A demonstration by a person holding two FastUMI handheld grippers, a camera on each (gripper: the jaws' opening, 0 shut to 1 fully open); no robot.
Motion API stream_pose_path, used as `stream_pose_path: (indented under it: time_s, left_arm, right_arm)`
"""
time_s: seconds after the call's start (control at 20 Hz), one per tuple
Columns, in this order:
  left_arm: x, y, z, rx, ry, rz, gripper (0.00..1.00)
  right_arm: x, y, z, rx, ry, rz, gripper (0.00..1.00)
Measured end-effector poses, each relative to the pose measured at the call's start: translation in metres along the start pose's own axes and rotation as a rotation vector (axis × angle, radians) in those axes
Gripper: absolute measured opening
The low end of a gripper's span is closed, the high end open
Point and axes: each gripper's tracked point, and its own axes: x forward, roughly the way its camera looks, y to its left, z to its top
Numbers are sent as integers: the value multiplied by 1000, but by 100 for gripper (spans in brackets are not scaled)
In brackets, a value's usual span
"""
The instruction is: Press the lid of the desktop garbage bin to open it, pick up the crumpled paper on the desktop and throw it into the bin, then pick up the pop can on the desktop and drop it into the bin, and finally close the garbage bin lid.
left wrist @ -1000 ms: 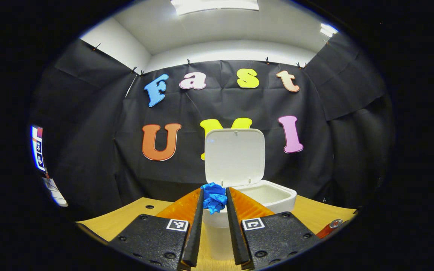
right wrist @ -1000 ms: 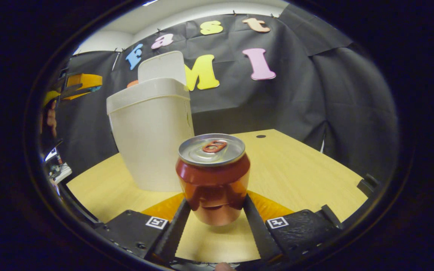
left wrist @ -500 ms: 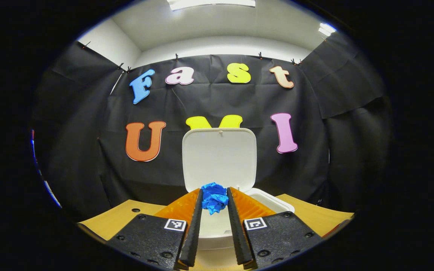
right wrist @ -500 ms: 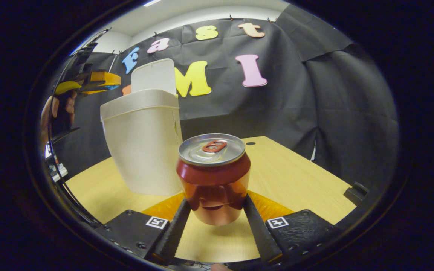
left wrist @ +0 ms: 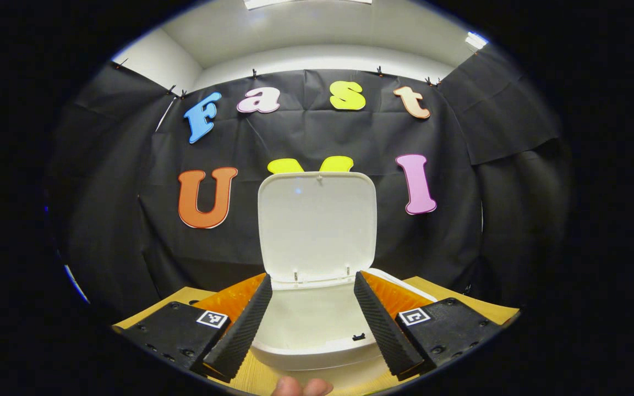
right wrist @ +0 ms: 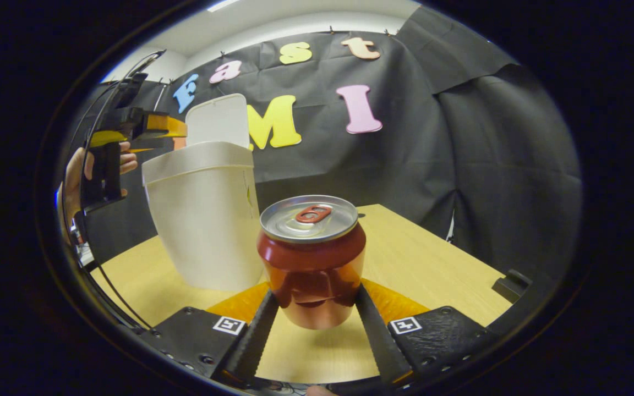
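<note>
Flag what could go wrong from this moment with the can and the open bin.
1. The right claw grips the can low on its body, clear of the table; tilting it on the way could let it slip.
2. The left claw hangs open over the bin; the can's drop may collide with it.
3. The lid stands upright; a knock might shut it early.

**A recording booth set up inside a plain room**

Black cloth hangs all around as the booth's wall, held up by small clips along its top. Above the cloth are a white wall and ceiling with a long bright light. A pale wooden surface stands in front of the cloth, with a round hole near its far edge.
</note>
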Motion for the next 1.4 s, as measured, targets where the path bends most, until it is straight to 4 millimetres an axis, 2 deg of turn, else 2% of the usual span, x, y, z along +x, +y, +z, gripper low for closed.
stream_pose_path:
  time_s: [0.2,0.35,0.5,0.7,0.9,1.15,1.25,1.4]
  left_arm:
    - [-11,2,6,8,-24,5,96]
    - [-24,2,1,-20,-24,-11,96]
    - [-44,12,-4,-14,-32,3,96]
    - [-71,23,-16,4,-37,7,96]
    - [-94,36,-26,-14,-36,24,96]
    - [-111,61,-62,-37,8,71,96]
    - [-115,65,-71,-50,16,72,97]
    - [-119,75,-78,-55,3,78,96]
  right_arm:
    - [-4,4,4,-6,-13,5,80]
    - [-9,4,8,-19,-25,7,80]
    - [-17,3,21,-27,-51,4,80]
    - [-22,11,43,-35,-87,21,80]
    - [-25,31,61,-62,-96,62,80]
    - [-31,57,104,-129,-158,107,80]
    - [-31,75,121,-139,-173,155,80]
    - [-19,103,140,-112,-156,234,80]
